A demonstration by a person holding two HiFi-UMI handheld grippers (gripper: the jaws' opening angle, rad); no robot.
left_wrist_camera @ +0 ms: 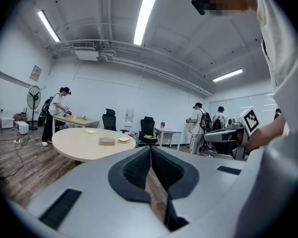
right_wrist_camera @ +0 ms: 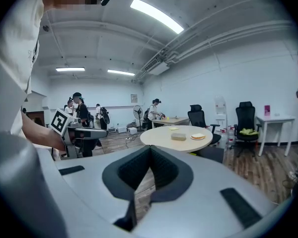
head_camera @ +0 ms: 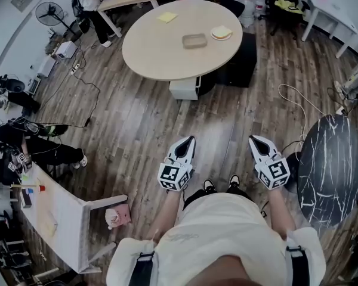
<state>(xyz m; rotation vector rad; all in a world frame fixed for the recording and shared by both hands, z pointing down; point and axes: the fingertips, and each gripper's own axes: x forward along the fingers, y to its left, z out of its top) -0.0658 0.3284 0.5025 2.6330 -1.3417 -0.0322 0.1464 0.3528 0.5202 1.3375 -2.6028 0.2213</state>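
I hold both grippers side by side at waist height over the wooden floor, touching nothing. My left gripper (head_camera: 188, 140) (left_wrist_camera: 150, 150) has its jaws pressed together with nothing between them. My right gripper (head_camera: 255, 139) (right_wrist_camera: 150, 150) is likewise shut and empty. Ahead stands a round beige table (head_camera: 167, 46) (left_wrist_camera: 82, 144) (right_wrist_camera: 174, 132), well beyond both grippers. On it lie a grey shallow box (head_camera: 194, 40) (left_wrist_camera: 107, 141) (right_wrist_camera: 178, 137), a plate with a pale slab (head_camera: 221, 34) (right_wrist_camera: 197, 137) and a yellow note (head_camera: 166, 17).
A black marbled round table (head_camera: 331, 165) stands close at my right, with a white cable on the floor beside it. A white desk (head_camera: 59, 219) and a pink object (head_camera: 118, 216) are at my lower left. Office chairs, a fan (head_camera: 48, 11) and several people are further off.
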